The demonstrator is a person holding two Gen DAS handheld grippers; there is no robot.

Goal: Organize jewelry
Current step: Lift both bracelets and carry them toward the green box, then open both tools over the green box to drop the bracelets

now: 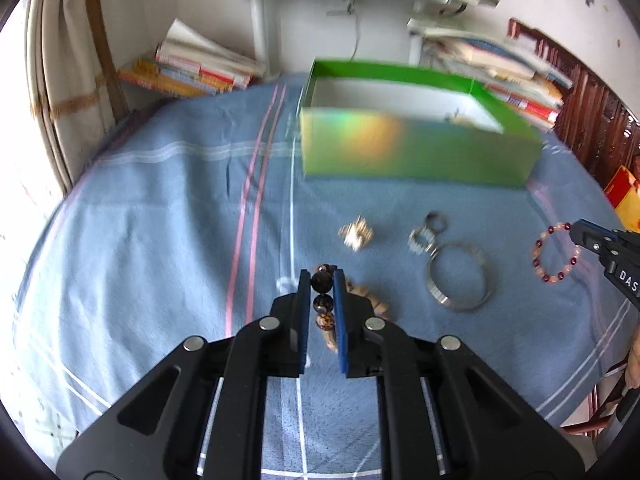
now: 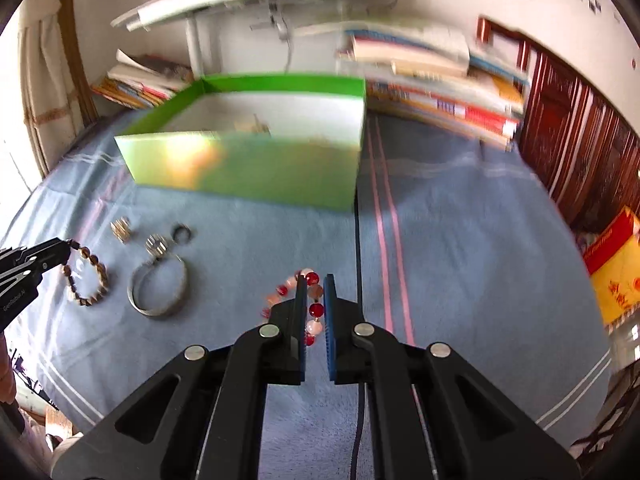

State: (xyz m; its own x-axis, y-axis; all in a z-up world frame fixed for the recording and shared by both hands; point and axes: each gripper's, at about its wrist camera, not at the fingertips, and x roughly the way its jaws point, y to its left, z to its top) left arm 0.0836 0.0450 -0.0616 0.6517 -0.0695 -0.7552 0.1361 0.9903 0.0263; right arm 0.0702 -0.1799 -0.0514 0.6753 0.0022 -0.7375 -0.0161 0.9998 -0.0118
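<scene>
Pinching brown bead bracelet (image 1: 322, 304) in left claw (image 1: 322, 280), red-pink bracelet (image 2: 314, 308) in right claw (image 2: 316, 284).

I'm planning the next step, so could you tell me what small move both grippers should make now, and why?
Probably lift both bracelets and carry them toward the green box. The left gripper is shut on the brown bracelet, the right gripper on the red bracelet, and the box behind them stands open.
</scene>
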